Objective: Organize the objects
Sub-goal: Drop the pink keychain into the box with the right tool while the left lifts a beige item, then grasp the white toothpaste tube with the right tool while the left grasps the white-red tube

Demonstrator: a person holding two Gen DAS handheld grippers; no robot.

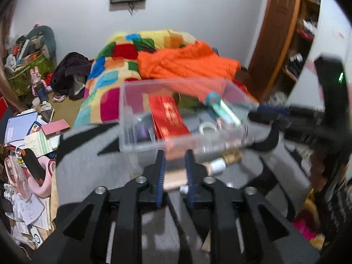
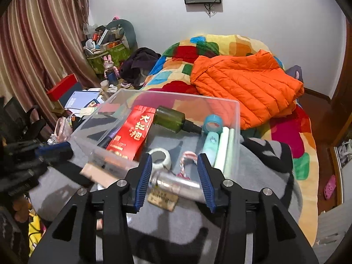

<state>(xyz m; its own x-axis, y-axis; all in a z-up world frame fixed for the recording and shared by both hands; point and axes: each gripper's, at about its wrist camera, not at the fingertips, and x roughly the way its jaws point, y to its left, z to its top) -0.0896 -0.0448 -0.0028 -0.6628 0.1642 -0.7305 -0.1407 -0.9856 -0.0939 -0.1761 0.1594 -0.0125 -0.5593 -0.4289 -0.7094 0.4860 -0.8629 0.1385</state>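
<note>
Both of our grippers hover over the grey-and-black blanket (image 2: 180, 226) that covers the near end of the bed. Our right gripper (image 2: 175, 169) stands spread, its blue pads on either side of a silver tube (image 2: 176, 183) without pressing on it; the tube lies on the blanket against the near wall of the clear plastic box (image 2: 231, 114). Our left gripper (image 1: 175, 165) has its jaws narrowly parted just before the box's near wall, and we cannot tell whether anything is pinched between them.

Inside the box we see a roll of white tape (image 2: 159, 158), a red packet with gold characters (image 2: 129, 132), a mint-green tube (image 2: 210, 144), a dark green bottle lying on its side (image 2: 170, 118) and a small blue tape ring (image 2: 213, 123).

Beyond the box, an orange quilted jacket (image 2: 246, 94) lies on the patchwork quilt (image 2: 292, 132), toward the far end of the bed.
</note>
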